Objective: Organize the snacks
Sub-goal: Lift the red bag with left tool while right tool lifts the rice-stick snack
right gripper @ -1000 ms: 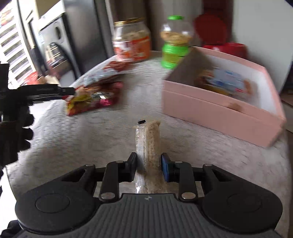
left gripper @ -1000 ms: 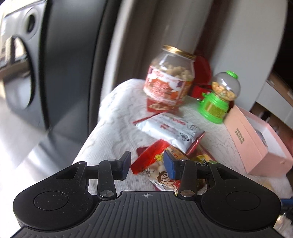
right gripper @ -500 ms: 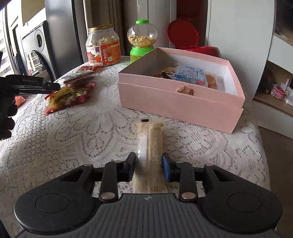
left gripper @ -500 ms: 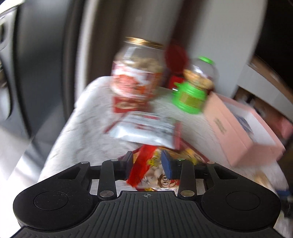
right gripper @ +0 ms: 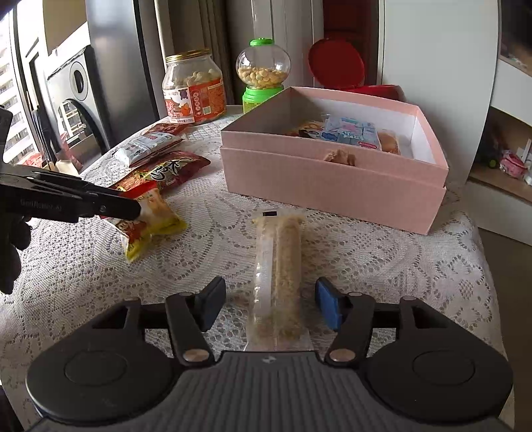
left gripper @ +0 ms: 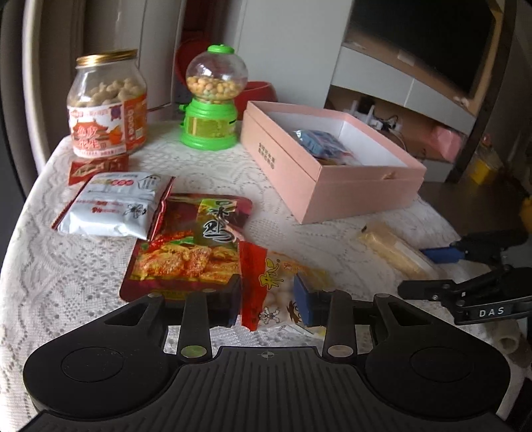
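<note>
right wrist: right gripper [right gripper: 270, 307] wide around crumbly clear-wrapped bar [right gripper: 278, 282].

A white lace tablecloth [right gripper: 382, 252] covers the table. Behind it stand a white wall [left gripper: 286, 50] and grey curtains [right gripper: 212, 30]. Daylight enters from a window [right gripper: 8, 89].

Hidden and cut-off parts

The near end of the snack bag [left gripper: 276, 292] lies behind the left gripper [left gripper: 267, 304], as does the near end of the clear-wrapped bar [right gripper: 279, 282] behind the right gripper [right gripper: 269, 305]. The pink box [right gripper: 332, 179] wall hides the lower parts of the packets [right gripper: 352, 134] inside. The gloved hand [right gripper: 10, 246] is cut by the picture's left edge. Label print on the jar [left gripper: 108, 109] is too small to read.
</note>
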`<action>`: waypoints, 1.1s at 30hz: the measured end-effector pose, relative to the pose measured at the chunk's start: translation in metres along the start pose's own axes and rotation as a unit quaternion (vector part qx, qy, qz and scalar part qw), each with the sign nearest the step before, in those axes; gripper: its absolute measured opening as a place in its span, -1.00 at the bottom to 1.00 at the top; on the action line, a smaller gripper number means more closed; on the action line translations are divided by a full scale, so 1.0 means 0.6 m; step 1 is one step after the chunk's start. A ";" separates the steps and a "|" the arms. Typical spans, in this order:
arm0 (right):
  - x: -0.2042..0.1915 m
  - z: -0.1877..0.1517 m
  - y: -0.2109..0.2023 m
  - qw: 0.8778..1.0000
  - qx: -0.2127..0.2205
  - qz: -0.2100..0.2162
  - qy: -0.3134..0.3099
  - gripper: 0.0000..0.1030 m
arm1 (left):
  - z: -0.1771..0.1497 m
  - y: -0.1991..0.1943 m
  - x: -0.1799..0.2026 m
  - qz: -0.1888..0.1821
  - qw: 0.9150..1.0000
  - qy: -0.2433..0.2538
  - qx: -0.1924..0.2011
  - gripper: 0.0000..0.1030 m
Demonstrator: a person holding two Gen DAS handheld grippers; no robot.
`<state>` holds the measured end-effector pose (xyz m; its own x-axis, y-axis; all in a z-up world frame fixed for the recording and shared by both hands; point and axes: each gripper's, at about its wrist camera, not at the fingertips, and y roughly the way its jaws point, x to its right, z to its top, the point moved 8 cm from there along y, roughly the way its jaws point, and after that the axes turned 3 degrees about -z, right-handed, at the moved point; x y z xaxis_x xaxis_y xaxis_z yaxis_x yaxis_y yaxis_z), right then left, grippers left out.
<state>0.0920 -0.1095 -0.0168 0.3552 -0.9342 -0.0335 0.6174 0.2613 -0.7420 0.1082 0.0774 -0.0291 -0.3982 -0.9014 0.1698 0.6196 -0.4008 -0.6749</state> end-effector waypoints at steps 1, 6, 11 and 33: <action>-0.001 0.000 0.000 1.000 0.000 -0.001 -0.001 0.20 | 0.000 0.001 -0.001 0.008 1.000 0.002 -0.001 -0.20; -0.013 0.024 -0.010 1.000 0.011 0.008 -0.001 0.29 | 0.009 -0.015 -0.011 0.074 0.997 0.006 -0.005 -0.21; -0.078 0.069 -0.008 0.996 0.021 0.066 -0.057 0.56 | 0.013 -0.035 -0.024 0.102 0.995 -0.007 0.003 -0.21; -0.217 0.059 0.015 0.981 -0.032 0.162 -0.103 0.57 | -0.046 -0.116 -0.082 0.119 0.983 -0.136 0.021 -0.23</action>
<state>0.0760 0.0231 0.0048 0.6638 -0.7343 -0.1424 0.4064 0.5138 -0.7555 0.0660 0.1542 -0.0102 -0.0474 -0.9785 0.2008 0.7033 -0.1755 -0.6889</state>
